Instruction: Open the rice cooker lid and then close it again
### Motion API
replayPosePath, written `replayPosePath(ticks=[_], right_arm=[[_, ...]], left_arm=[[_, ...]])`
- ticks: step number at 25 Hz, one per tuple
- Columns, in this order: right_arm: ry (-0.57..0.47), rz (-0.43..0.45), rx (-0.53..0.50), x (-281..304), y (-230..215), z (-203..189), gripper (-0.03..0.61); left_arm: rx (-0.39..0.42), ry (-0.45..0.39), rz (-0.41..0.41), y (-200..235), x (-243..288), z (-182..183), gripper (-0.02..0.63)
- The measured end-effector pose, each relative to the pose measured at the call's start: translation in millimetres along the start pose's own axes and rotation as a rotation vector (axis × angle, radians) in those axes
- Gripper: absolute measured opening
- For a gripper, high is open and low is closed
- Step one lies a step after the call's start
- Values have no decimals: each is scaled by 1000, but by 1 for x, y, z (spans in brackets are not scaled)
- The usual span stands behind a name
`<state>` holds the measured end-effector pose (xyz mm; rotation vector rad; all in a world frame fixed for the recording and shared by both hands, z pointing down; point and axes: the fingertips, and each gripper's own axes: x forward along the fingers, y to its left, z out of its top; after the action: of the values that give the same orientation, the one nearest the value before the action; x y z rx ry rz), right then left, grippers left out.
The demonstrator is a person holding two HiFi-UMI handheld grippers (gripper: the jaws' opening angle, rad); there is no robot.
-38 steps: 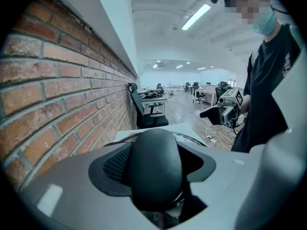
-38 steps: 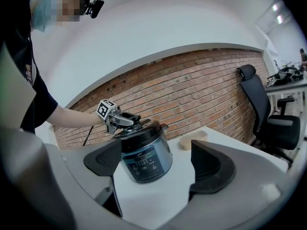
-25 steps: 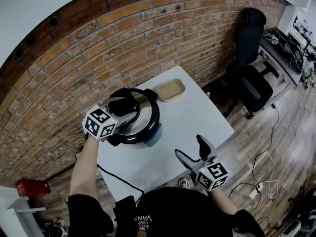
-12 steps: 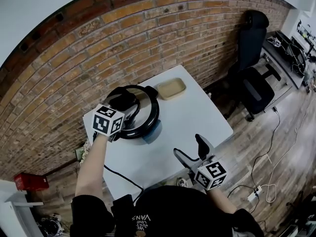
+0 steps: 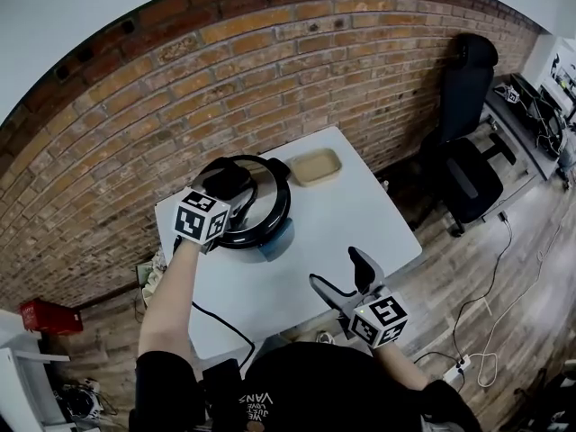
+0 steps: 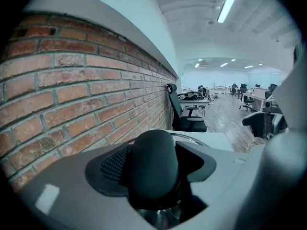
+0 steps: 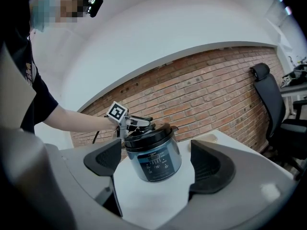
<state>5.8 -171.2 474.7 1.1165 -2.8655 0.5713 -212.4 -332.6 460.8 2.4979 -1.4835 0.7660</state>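
Brickwork (image 5: 270, 70) is seen behind the white table (image 5: 360, 214) in the head view, the rice cooker (image 5: 275, 234) at its 10 o'clock; the lid knob (image 6: 151, 176) is clamped by the left gripper (image 6: 152, 164) in the left gripper view; the right gripper (image 7: 156, 164) is held wide and empty in the right gripper view.

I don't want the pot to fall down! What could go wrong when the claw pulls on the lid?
The left claw grips the smooth, rounded lid handle; it might slip off when pulled. The right claw hangs open, away from the rice cooker, so nothing steadies it: the pot could slide or tip on the table. A tan tray lies just beside the cooker, so a swung lid might bump it.
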Motion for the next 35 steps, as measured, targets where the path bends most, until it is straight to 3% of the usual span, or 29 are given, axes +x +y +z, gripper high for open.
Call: replayPosePath(ticks=[7, 13, 18, 25, 32, 35], right_arm=[[2, 55, -32, -8, 0, 6, 453], [14, 123, -62, -13, 3, 6, 453], [25, 192, -88, -12, 13, 5, 453], [56, 273, -135, -17, 33, -3, 440], [77, 304, -174, -32, 44, -15, 348], [94, 308, -176, -37, 46, -23, 311]], left_arm=[[14, -175, 157, 6, -42, 19, 290], [-5, -260, 233, -18, -96, 18, 288], [-28, -331, 346, -45, -153, 7, 287], [-59, -366, 475, -92, -212, -19, 285], [-121, -331, 478, -148, -221, -55, 279], [-131, -324, 477, -169, -220, -67, 236]])
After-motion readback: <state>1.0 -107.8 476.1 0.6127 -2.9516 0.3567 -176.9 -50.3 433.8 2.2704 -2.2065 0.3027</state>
